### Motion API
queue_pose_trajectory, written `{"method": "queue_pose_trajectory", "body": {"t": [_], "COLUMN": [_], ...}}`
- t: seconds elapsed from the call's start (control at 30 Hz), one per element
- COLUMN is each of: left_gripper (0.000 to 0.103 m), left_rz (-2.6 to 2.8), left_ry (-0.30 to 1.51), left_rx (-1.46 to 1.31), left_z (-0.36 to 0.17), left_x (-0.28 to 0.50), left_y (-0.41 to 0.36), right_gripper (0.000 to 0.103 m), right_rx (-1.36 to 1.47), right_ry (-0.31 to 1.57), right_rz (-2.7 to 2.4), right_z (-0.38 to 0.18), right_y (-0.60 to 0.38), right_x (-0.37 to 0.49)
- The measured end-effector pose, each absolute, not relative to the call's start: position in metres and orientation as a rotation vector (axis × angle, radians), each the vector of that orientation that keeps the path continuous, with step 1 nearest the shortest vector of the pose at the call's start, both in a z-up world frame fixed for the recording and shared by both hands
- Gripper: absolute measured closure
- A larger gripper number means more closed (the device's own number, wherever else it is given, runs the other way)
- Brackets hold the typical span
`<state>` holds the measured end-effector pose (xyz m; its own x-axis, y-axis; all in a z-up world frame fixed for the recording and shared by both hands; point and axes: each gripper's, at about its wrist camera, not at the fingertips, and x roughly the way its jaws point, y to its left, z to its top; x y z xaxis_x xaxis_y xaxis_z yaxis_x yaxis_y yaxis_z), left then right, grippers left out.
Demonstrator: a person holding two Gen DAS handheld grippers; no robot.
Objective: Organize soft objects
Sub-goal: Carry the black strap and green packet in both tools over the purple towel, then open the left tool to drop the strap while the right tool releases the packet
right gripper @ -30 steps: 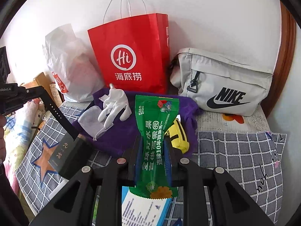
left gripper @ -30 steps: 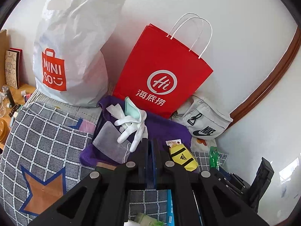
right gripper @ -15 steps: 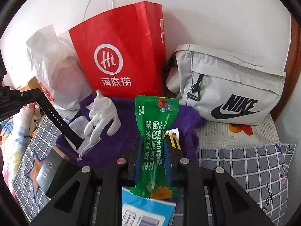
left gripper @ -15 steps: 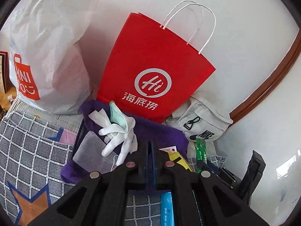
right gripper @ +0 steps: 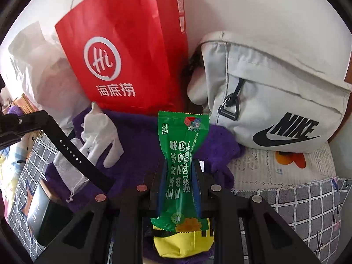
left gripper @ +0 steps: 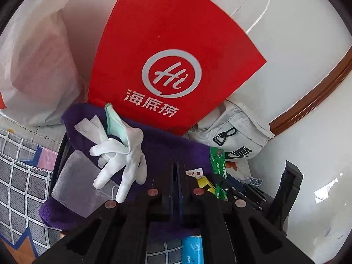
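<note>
CHANGE: both tools nearer the red paper bag (right gripper: 123, 50) at 12 o'clock | RIGHT: right tool (right gripper: 179, 171) grasping green wet-wipe packet (right gripper: 181, 160), above purple towel (right gripper: 136, 136) | LEFT: left tool (left gripper: 177, 176) clenched, empty | MEANING: packet probably headed for the pile.

I am in a home bedroom: a checked quilt (right gripper: 308, 209) covers the bed, with a red shopping bag (left gripper: 176, 55) and grey sling bag (right gripper: 275, 92) against the white wall (left gripper: 308, 22).

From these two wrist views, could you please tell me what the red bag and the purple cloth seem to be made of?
The red handled shopping bag looks like matte paper, with crisp flat panels and twisted white cord handles. The purple fuzzy cloth seems plush fabric, perhaps microfibre towelling; its nap looks soft and it bunches.
</note>
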<state>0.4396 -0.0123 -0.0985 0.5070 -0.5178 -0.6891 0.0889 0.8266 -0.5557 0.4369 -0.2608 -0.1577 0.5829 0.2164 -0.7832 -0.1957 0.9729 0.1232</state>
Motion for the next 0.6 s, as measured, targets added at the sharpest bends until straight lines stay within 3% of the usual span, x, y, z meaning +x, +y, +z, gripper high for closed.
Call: {"method": "queue_pose_trajectory", "body": {"t": [0.6], "left_gripper": [0.098], "left_rz": [-0.215], "left_ry": [1.093], "left_rx": [-0.473], "left_z": [-0.160], "left_x": [0.456], "left_y": [0.041], "right_gripper": [0.079], "right_rx": [0.001], "right_ry": [1.037], "right_rz": [0.220], "right_z": [-0.202], "right_y": [-0.255], "right_x": [0.469]}}
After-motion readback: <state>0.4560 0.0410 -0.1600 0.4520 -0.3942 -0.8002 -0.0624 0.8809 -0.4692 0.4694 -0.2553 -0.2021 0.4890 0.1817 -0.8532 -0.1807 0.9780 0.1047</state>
